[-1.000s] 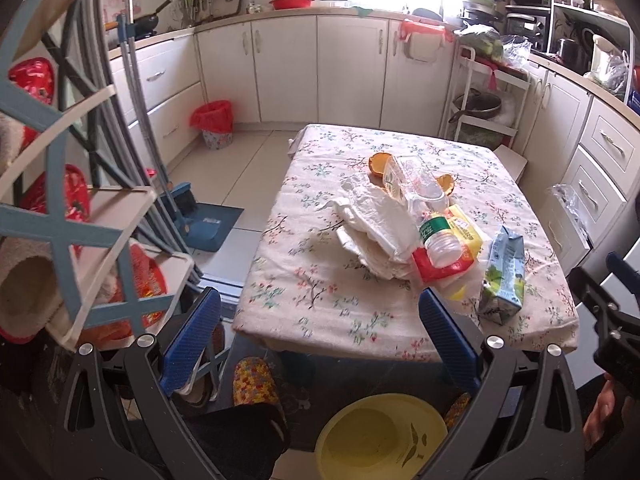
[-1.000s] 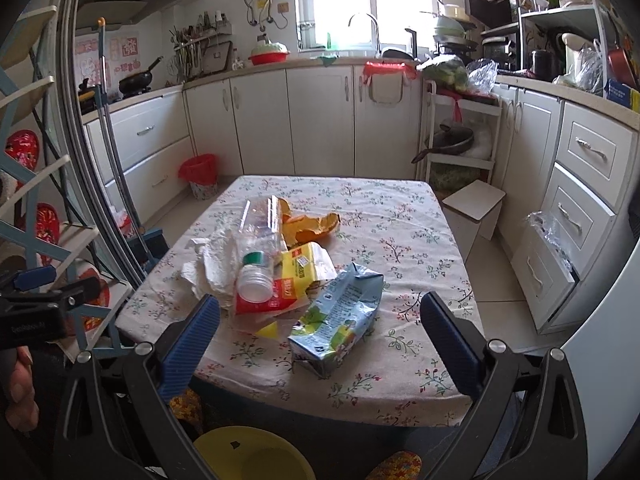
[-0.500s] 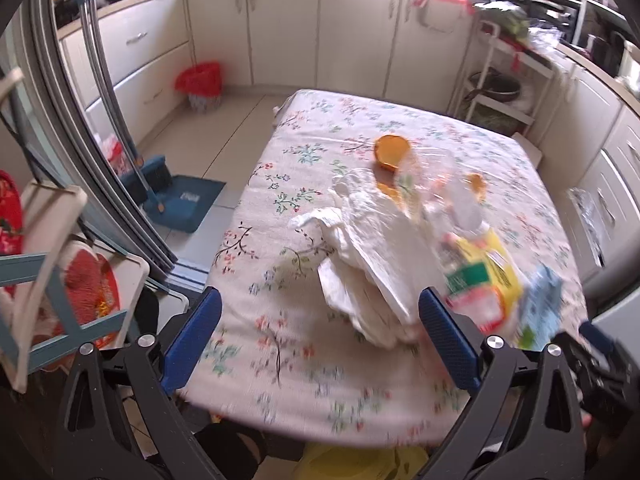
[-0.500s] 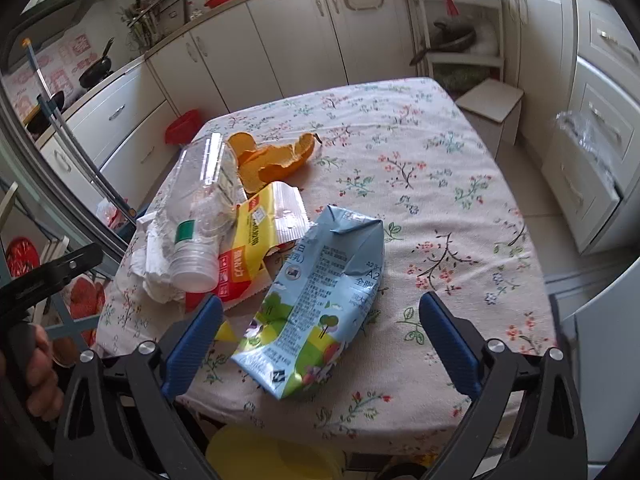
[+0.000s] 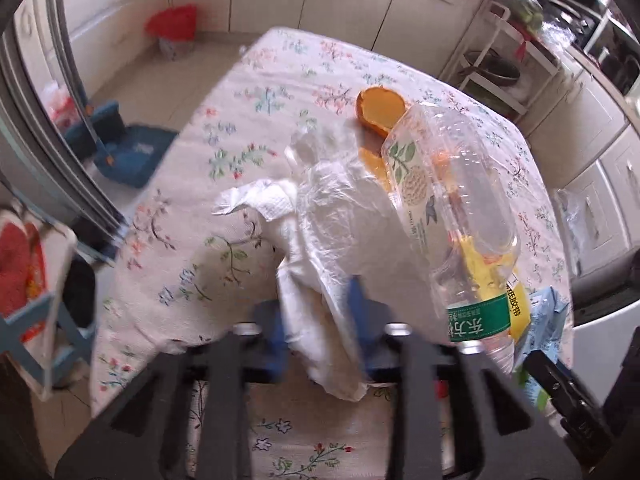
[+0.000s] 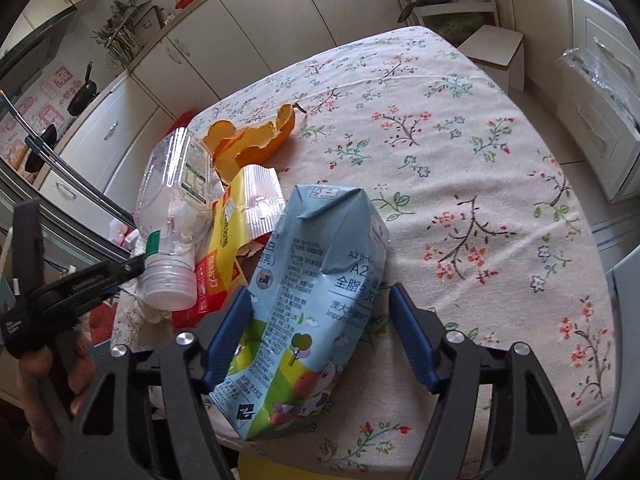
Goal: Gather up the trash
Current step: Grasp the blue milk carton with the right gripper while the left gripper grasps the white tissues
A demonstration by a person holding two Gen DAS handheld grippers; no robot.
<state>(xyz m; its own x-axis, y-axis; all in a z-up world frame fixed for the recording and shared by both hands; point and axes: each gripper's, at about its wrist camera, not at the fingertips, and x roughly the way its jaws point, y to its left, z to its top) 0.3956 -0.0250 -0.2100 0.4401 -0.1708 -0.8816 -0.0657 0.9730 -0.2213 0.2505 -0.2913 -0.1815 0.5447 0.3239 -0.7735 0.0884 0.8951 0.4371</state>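
1. the left gripper (image 5: 320,320) is pinched in narrow on the crumpled white tissue (image 5: 320,248); the blue pads press its lower folds from both sides, so it looks gripped, though blur hides the exact contact.
2. the tissue lies at the near left edge of the table (image 5: 224,132), running up from the pads towards 12 o'clock, with the clear bottle (image 5: 448,216) lying over its right side.
3. the right gripper (image 6: 320,336) is spread wide around the blue milk carton (image 6: 316,300); the left pad looks to be touching the carton's side, and whether the right pad touches i cannot tell.
4. the carton lies flat near the table's front edge, long axis running 12 to 6 o'clock in the right wrist view, almost in line with the fingers, so closing would squeeze its narrow width.
5. likely step: each hand takes the piece nearest it; the bottle, the yellow wrapper (image 6: 236,220) and the orange peel (image 6: 256,140) sit between them, towards 11 o'clock of the carton, not yet collected.
6. lifting the tissue could roll the bottle off it.
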